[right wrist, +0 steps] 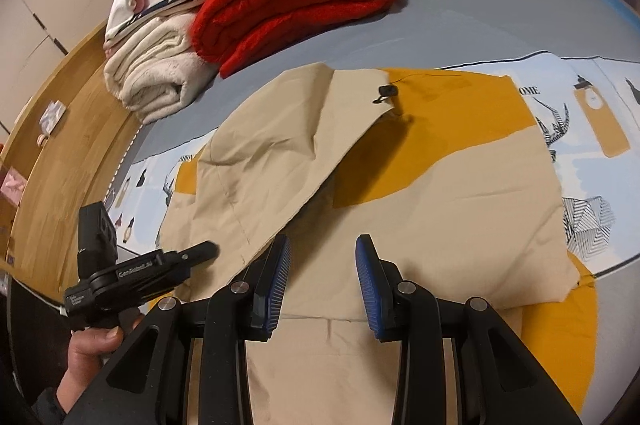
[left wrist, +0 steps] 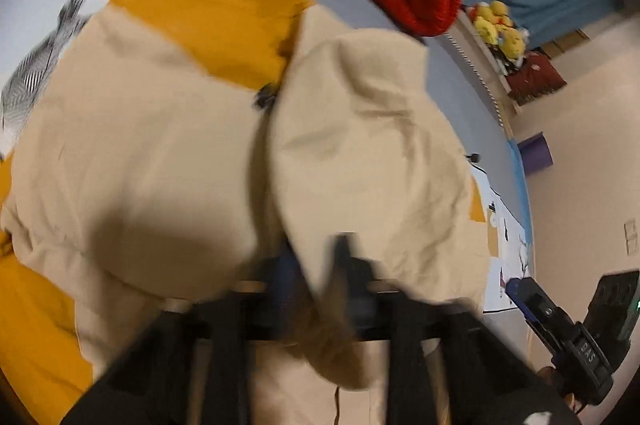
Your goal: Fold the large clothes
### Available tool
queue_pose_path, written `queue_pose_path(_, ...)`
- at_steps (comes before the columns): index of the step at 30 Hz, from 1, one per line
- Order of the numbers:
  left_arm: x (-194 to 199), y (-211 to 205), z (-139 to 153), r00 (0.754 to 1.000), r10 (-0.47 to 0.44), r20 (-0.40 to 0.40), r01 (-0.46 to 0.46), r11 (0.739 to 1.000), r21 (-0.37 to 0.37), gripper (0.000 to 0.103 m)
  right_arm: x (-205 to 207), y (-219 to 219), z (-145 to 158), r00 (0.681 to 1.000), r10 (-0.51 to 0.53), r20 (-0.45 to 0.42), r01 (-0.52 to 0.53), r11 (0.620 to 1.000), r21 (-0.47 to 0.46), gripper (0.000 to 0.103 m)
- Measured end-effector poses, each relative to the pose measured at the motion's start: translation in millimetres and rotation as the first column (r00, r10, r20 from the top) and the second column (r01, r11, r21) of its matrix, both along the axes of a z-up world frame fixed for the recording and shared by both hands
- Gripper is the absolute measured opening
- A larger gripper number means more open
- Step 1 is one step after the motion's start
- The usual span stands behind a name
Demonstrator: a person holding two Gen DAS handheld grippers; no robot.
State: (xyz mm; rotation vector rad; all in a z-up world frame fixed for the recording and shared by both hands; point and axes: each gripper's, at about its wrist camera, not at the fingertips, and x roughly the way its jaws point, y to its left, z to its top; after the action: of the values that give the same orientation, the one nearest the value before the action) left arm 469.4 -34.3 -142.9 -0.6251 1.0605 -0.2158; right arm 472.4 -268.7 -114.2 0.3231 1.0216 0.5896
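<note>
A large beige garment (right wrist: 440,205) with a mustard-yellow lining (right wrist: 460,105) lies spread on the bed, one flap folded over toward the left. A black cord toggle (right wrist: 387,91) sits near its collar. My left gripper (left wrist: 318,257) is blurred, with a fold of the beige garment (left wrist: 160,145) pinched between its shut fingers. In the right wrist view, a hand holds the left gripper (right wrist: 208,249) low over the garment's left edge. My right gripper (right wrist: 322,257) hovers open above the garment's near part, nothing between its blue pads (right wrist: 280,265). It also shows at the lower right of the left wrist view (left wrist: 516,285).
A folded red blanket (right wrist: 296,1) and a rolled white blanket (right wrist: 156,73) lie behind the garment, with stacked textiles beyond. The printed bedsheet (right wrist: 600,97) shows on both sides. A wooden surface (right wrist: 52,145) runs along the left. Yellow plush toys (left wrist: 500,25) sit on a far ledge.
</note>
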Motion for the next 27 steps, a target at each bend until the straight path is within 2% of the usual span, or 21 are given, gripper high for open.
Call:
queue_pose_path(2, -5.2, -11.1, 29.7, 0.991, -0.046, 0.123, 0.036, 0.996, 0.084, 0.001, 1.6, -0.4, -0.3, 1.000, -0.001, 0.000, 0.001, 1.000, 0.008, 0.035)
queue_pose_path(3, -11.3, -25.2, 50.6, 0.971, -0.110, 0.210, 0.080, 0.986, 0.149, 0.001, 2.1, -1.1, -0.1, 1.000, -0.004, 0.003, 0.004, 1.000, 0.014, 0.035)
queue_pose_path(5, -27.8, -55.8, 79.7, 0.905, -0.275, 0.324, 0.201, 0.949, 0.244, 0.001, 3.0, -2.6, 1.2, 1.000, -0.010, 0.010, 0.010, 1.000, 0.029, 0.035)
queue_pose_path(6, -37.1, -76.6, 85.4, 0.862, -0.384, 0.330, 0.295, 0.911, 0.290, 0.001, 3.0, -4.5, 2.3, 1.000, -0.015, 0.017, 0.014, 0.999, 0.046, 0.035)
queue_pose_path(7, -42.2, -92.3, 82.3, 0.833, -0.468, 0.296, 0.373, 0.870, 0.324, 0.001, 2.9, -6.0, 3.3, 1.000, -0.020, 0.021, 0.018, 0.998, 0.060, 0.035)
queue_pose_path(8, -48.6, -111.4, 71.7, 0.797, -0.558, 0.232, 0.457, 0.808, 0.372, 0.001, 3.1, -7.6, 3.2, 0.999, -0.026, 0.020, 0.024, 0.997, 0.076, 0.035)
queue_pose_path(9, -52.7, -121.4, 62.1, 0.774, -0.605, 0.187, 0.504, 0.768, 0.395, 0.001, 3.9, -8.9, 3.0, 0.999, -0.031, 0.016, 0.029, 0.995, 0.091, 0.035)
queue_pose_path(11, -56.6, -137.2, 37.3, 0.740, -0.671, 0.048, 0.597, 0.688, 0.411, 0.007, 6.0, -10.2, -1.2, 0.999, -0.036, -0.009, 0.037, 0.991, 0.129, 0.035)
queue_pose_path(12, -56.9, -139.5, 25.1, 0.732, -0.681, -0.022, 0.630, 0.664, 0.403, 0.010, 7.6, -9.4, -4.0, 0.999, -0.031, -0.024, 0.035, 0.989, 0.142, 0.035)
queue_pose_path(13, -56.8, -137.1, 21.4, 0.734, -0.678, -0.042, 0.636, 0.664, 0.392, 0.013, 8.2, -8.1, -5.6, 0.999, -0.026, -0.034, 0.030, 0.989, 0.145, 0.036)
queue_pose_path(14, -56.7, -131.0, 21.6, 0.743, -0.668, -0.043, 0.629, 0.676, 0.383, 0.015, 9.0, -6.0, -7.9, 0.999, -0.019, -0.045, 0.025, 0.989, 0.145, 0.036)
queue_pose_path(16, -51.0, -107.7, 33.9, 0.795, -0.606, 0.009, 0.569, 0.751, 0.335, 0.026, 11.1, -1.5, -13.3, 0.997, 0.000, -0.071, 0.010, 0.990, 0.143, 0.036)
queue_pose_path(17, -44.2, -88.6, 40.9, 0.840, -0.541, 0.043, 0.510, 0.814, 0.278, 0.028, 12.2, 2.0, -17.2, 0.996, 0.005, -0.089, 0.005, 0.993, 0.116, 0.036)
queue_pose_path(18, -38.8, -74.0, 44.0, 0.876, -0.478, 0.057, 0.454, 0.859, 0.236, 0.029, 12.9, 4.0, -20.3, 0.995, 0.002, -0.099, 0.007, 0.996, 0.091, 0.036)
queue_pose_path(20, -26.6, -42.5, 39.2, 0.951, -0.308, 0.038, 0.299, 0.941, 0.158, 0.031, 16.2, 6.1, -32.8, 0.990, -0.025, -0.138, 0.030, 0.999, 0.035, 0.037)
queue_pose_path(21, -22.0, -31.8, 31.0, 0.971, -0.239, 0.004, 0.237, 0.964, 0.121, 0.033, 18.0, 6.2, -39.8, 0.986, -0.038, -0.164, 0.041, 0.999, 0.012, 0.036)
queue_pose_path(23, -16.4, -19.2, 6.6, 0.982, -0.158, -0.105, 0.163, 0.986, 0.036, 0.035, 20.2, 5.0, -50.8, 0.978, -0.050, -0.201, 0.054, 0.998, 0.014, 0.037)
queue_pose_path(26, -14.7, -13.8, -22.5, 0.971, -0.100, -0.219, 0.089, 0.994, -0.062, 0.035, 24.5, 2.8, -72.3, 0.956, -0.065, -0.286, 0.078, 0.996, 0.035, 0.036)
queue_pose_path(27, -15.7, -11.8, -27.3, 0.968, -0.092, -0.233, 0.076, 0.994, -0.075, 0.035, 25.6, 2.5, -77.5, 0.950, -0.065, -0.304, 0.083, 0.995, 0.047, 0.036)
